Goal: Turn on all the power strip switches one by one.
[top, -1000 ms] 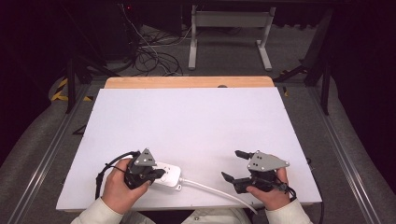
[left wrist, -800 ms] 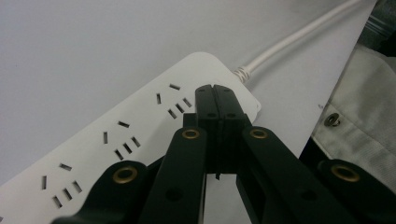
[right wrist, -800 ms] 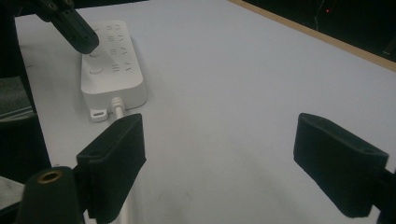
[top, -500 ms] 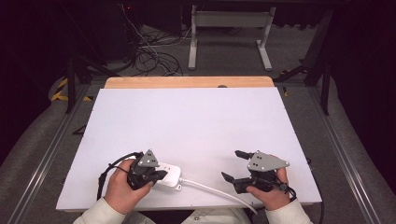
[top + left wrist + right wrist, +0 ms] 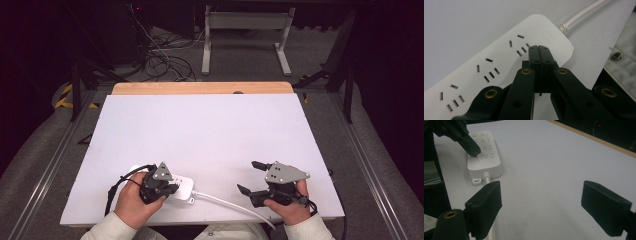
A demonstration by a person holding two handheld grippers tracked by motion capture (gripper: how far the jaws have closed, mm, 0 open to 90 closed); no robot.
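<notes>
Now the left hand-held gripper, its jaws pressed tight together, has slid a little toward the middle of the white power strip, and its tip rests on the top face by the sockets. That power strip lies flat near the front left edge of the table, its cord running right. Meanwhile the right hand-held gripper stays wide open and holds nothing, so I think pressing or pushing the strip comes next.
</notes>
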